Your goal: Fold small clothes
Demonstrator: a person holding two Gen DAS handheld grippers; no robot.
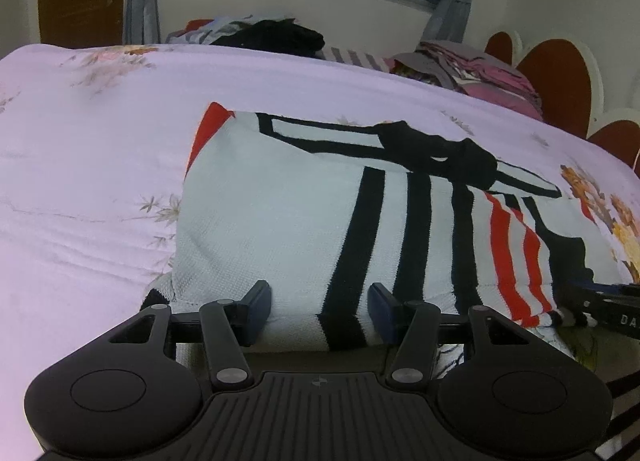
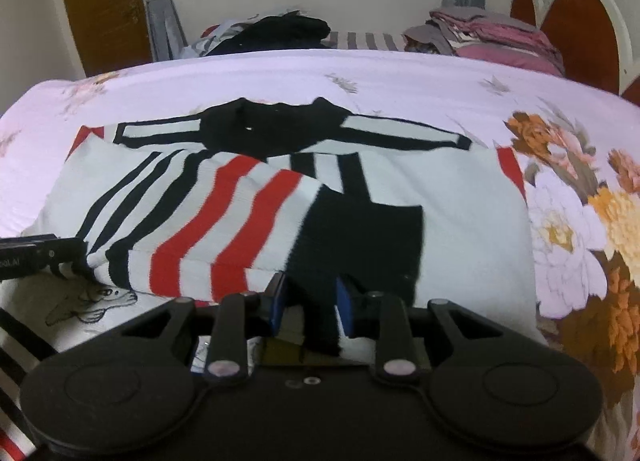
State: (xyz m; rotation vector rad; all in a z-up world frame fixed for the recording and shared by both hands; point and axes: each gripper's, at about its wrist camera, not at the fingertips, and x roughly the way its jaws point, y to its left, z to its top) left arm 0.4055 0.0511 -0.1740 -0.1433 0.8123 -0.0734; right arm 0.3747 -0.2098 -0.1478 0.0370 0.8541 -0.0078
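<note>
Sweater (image 1: 280, 213) — striped, spread flat on the bed (image 1: 80, 181) — has its near hem between both claws: left claw (image 1: 319, 311) stands half-open astride the hem, gripping nothing; right claw (image 2: 310, 311), nearly closed, pinches the black hem, apparently ready to lift a fold.

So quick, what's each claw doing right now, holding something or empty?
Left claw: jaws apart around the hem of the striped sweater; can't tell whether they pinch it.
Right claw: closed on the sweater's hem.
</note>
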